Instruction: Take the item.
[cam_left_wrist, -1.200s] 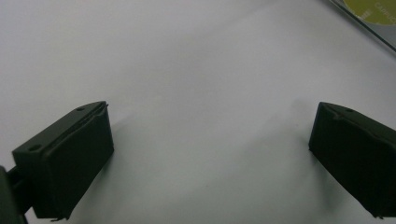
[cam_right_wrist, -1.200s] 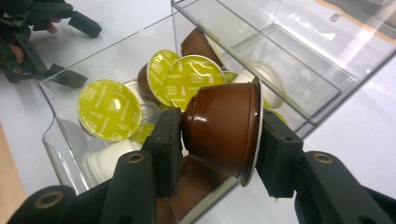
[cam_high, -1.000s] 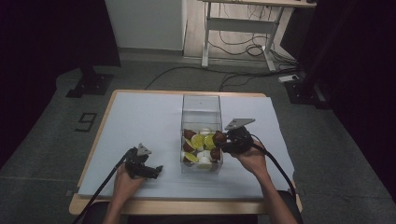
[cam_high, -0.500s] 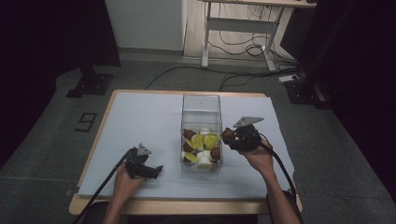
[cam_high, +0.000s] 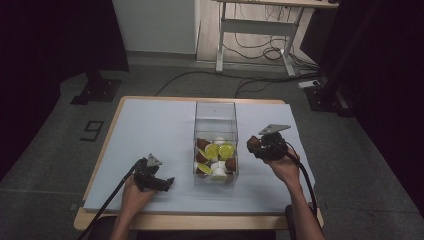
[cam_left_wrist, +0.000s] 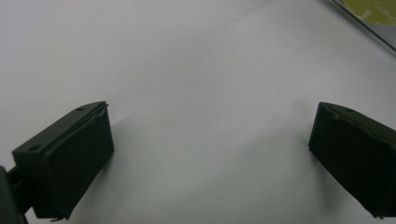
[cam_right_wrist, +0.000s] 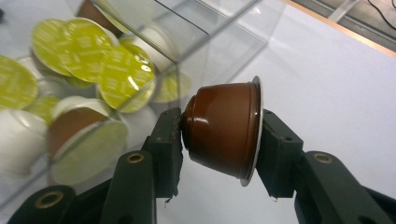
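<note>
Right gripper (cam_right_wrist: 219, 133) clamps a brown capsule (cam_right_wrist: 224, 128) just beside the clear box (cam_high: 215, 145), likely set-down next; left gripper (cam_left_wrist: 210, 154) rests open.

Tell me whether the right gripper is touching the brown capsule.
Touching. The right gripper view shows the right gripper clamped on the brown capsule, one jaw on its base, the other against its lid.

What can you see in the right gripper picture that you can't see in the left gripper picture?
The right gripper view has the right gripper pinching a brown coffee capsule by its base and its foil lid, beside many green-lidded and white capsules. The left gripper view has the left gripper with its jaws wide apart and nothing between them, low over the sheet. Both share the pale table cover and the clear plastic box, just a corner of it in the left gripper view.
</note>
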